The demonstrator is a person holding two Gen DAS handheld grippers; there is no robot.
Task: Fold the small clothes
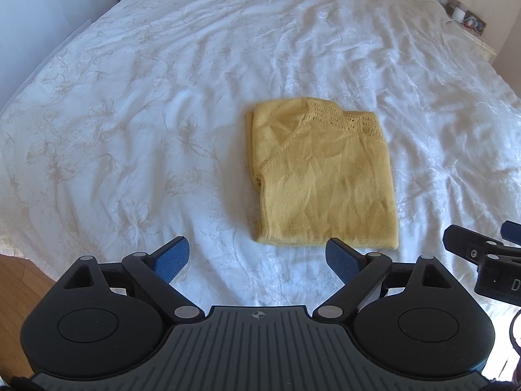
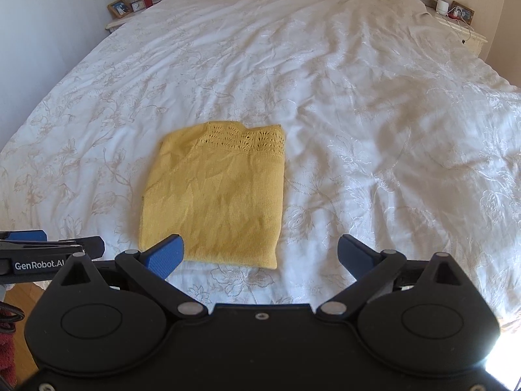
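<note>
A yellow knit garment (image 1: pixel 325 176) lies folded into a flat rectangle on the white bedspread (image 1: pixel 162 97), its lace hem at the far edge. It also shows in the right wrist view (image 2: pixel 215 195). My left gripper (image 1: pixel 257 254) is open and empty, just short of the garment's near edge. My right gripper (image 2: pixel 260 251) is open and empty, at the garment's near right corner, its left fingertip (image 2: pixel 166 254) over the near edge. The right gripper also shows at the right edge of the left wrist view (image 1: pixel 482 254).
The bed (image 2: pixel 358 97) has a tufted headboard at the far end. Nightstands with lamps, photo frames and small items stand at the far left (image 2: pixel 130 6) and far right (image 2: pixel 456 13). Wooden floor (image 1: pixel 19 286) shows at the near left.
</note>
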